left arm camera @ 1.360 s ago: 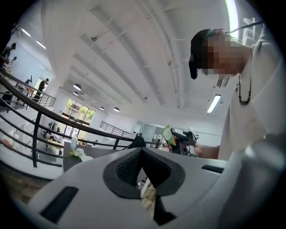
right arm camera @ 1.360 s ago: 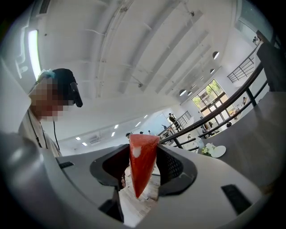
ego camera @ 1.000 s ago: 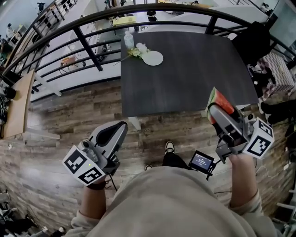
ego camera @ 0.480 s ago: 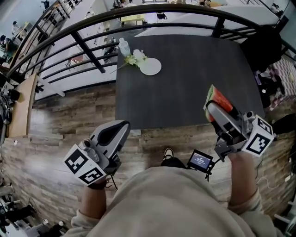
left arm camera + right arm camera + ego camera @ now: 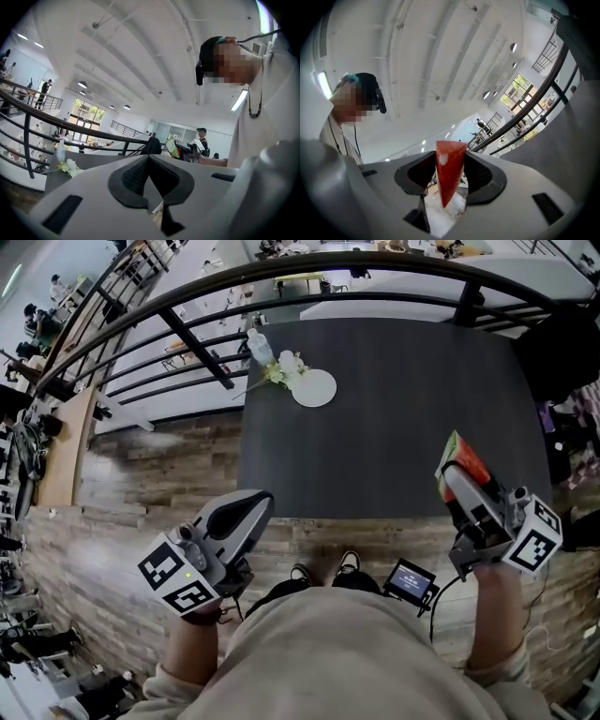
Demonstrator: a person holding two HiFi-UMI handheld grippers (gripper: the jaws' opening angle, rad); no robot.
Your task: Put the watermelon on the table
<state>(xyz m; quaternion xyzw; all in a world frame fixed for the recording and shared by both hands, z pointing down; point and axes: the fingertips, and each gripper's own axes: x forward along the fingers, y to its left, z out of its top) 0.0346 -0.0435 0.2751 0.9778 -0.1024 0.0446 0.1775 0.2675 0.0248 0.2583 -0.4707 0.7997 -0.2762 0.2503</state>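
Head view gives us the dark table (image 5: pixel 394 418) with most of its top bare. A white plate (image 5: pixel 314 388), some flowers (image 5: pixel 284 367) and a clear bottle (image 5: pixel 262 348) bunch at its far left corner, and the black railing (image 5: pixel 309 261) runs just past the far edge.

Our right gripper (image 5: pixel 457 476) is clamped on the watermelon slice (image 5: pixel 466 457), held in the air above the table's near right part, well apart from the plate. Our left gripper (image 5: pixel 255 504) has its jaws pressed together on nothing.

A second ago the slice straddled the near edge and the left tip sat short of it; now the slice shows against the tabletop and the left tip reaches the near left corner.

The top is matt and square-cornered, the floor (image 5: pixel 141 474) grained wooden planks. The slice is a red wedge with green rind, and the pads (image 5: pixel 480 174) are textured black.
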